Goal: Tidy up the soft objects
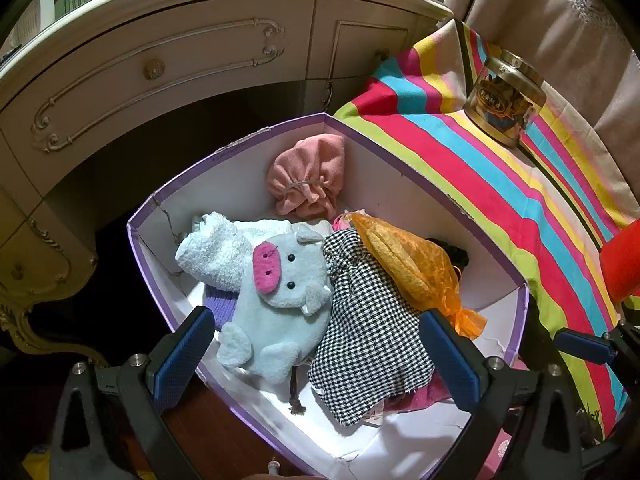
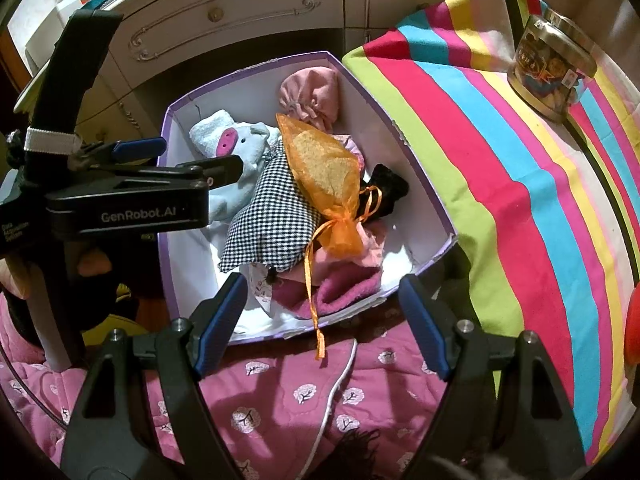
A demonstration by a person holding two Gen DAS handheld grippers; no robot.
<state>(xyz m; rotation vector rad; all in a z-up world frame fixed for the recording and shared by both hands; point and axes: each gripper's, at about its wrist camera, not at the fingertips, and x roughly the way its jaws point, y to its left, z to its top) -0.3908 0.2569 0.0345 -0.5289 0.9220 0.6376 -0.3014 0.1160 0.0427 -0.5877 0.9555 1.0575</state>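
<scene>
A purple-rimmed white box [image 1: 400,184] [image 2: 420,184] holds several soft things: a light-blue plush pig [image 1: 276,304] [image 2: 244,152], a checkered cloth [image 1: 368,344] [image 2: 268,216], an orange mesh pouch [image 1: 416,272] [image 2: 324,172], a pink drawstring bag [image 1: 308,176] [image 2: 310,92], a white towel [image 1: 212,252], a magenta cloth [image 2: 340,288] and a black item [image 2: 390,190]. My left gripper [image 1: 316,356] is open and empty above the box's near side; it also shows in the right wrist view [image 2: 140,152]. My right gripper [image 2: 324,328] is open and empty at the box's near edge.
A striped cloth [image 1: 500,184] [image 2: 520,160] covers a surface right of the box, with a glass jar [image 1: 504,100] [image 2: 552,64] on it. An ornate cream dresser [image 1: 160,68] stands behind. A pink quilt [image 2: 300,400] lies below. A red object [image 1: 622,264] sits at the right edge.
</scene>
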